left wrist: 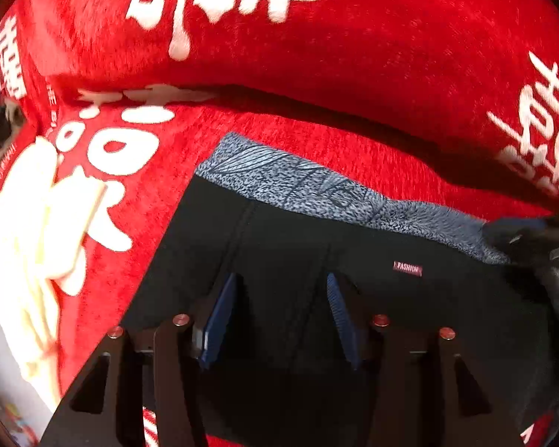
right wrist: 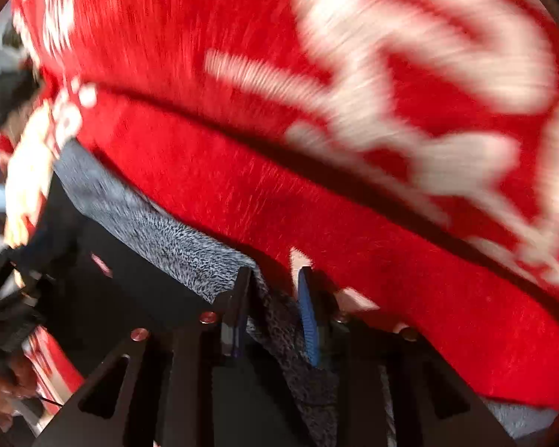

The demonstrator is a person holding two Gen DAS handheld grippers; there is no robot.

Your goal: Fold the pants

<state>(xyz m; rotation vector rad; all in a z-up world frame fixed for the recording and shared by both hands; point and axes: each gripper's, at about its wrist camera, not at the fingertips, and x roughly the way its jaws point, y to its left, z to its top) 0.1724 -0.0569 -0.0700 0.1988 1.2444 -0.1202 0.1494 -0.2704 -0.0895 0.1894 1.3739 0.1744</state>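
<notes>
Black pants with a grey fleece lining at the waist and a small "FASHION" label lie on a red blanket. My left gripper is open just above the black cloth near the waist, with nothing between its blue pads. In the right wrist view my right gripper is open with the grey fleece waist edge lying between its pads. The view is blurred. The right gripper also shows in the left wrist view at the waist's right end.
The red blanket with white characters covers the surface and rises in a fold behind the pants. A pale cream cloth lies at the left. The left gripper and a hand show at the right wrist view's left edge.
</notes>
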